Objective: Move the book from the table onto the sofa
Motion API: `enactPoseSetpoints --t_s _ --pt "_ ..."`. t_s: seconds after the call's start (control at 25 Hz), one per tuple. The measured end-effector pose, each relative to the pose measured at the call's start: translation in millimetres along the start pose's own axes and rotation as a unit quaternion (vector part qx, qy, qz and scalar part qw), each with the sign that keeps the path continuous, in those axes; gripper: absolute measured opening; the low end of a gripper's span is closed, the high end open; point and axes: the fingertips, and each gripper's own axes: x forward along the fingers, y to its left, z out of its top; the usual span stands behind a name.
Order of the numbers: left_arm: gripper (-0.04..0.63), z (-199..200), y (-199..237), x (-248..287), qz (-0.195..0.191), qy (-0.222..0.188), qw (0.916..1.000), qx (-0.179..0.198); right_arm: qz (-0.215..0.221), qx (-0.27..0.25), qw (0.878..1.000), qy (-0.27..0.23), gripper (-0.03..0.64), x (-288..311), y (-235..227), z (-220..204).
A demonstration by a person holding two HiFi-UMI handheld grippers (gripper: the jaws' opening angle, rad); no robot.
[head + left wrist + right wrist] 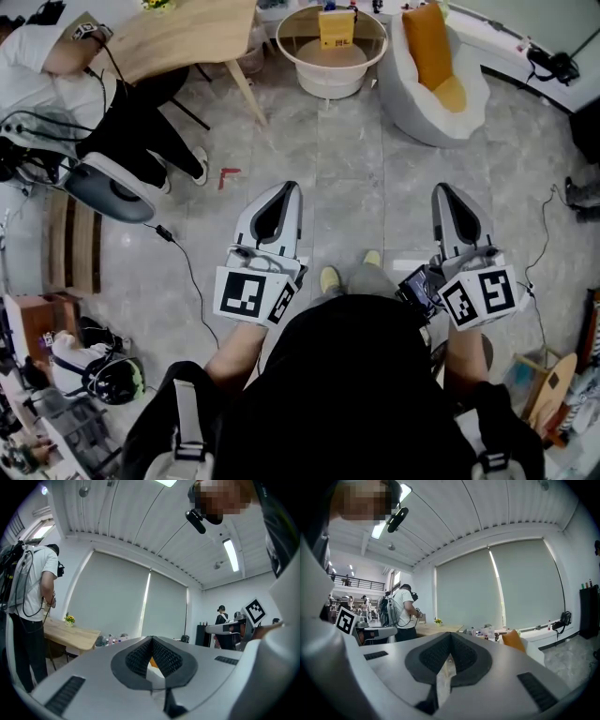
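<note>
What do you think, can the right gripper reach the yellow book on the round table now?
Probably not yet: open grey floor separates the shut right gripper from the yellow book on the round white table. Nothing blocks the way.

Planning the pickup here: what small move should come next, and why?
Probably step forward toward the round table: the yellow book stands on it, well beyond the left gripper and right gripper, both shut and empty.
</note>
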Motion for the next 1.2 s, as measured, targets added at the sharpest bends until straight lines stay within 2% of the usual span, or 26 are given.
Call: enactPoseSetpoints --t_s 0.48,0.84,1.2 --pt "0.006 -6 19 6 0.005 -0.006 0.9999 -0.009 0.020 -0.016 1.000 0.008 0.009 28 10 -3" --pt "0.006 -13 39 40 0.015 0.009 0.9998 -0.002 0.026 0.002 0.999 0.020 0.009 71 -19 -18" --pt "0.006 -19 55 105 0.007 0.020 0.9998 -0.002 0.019 0.005 0.999 0.026 0.009 119 -65 -17"
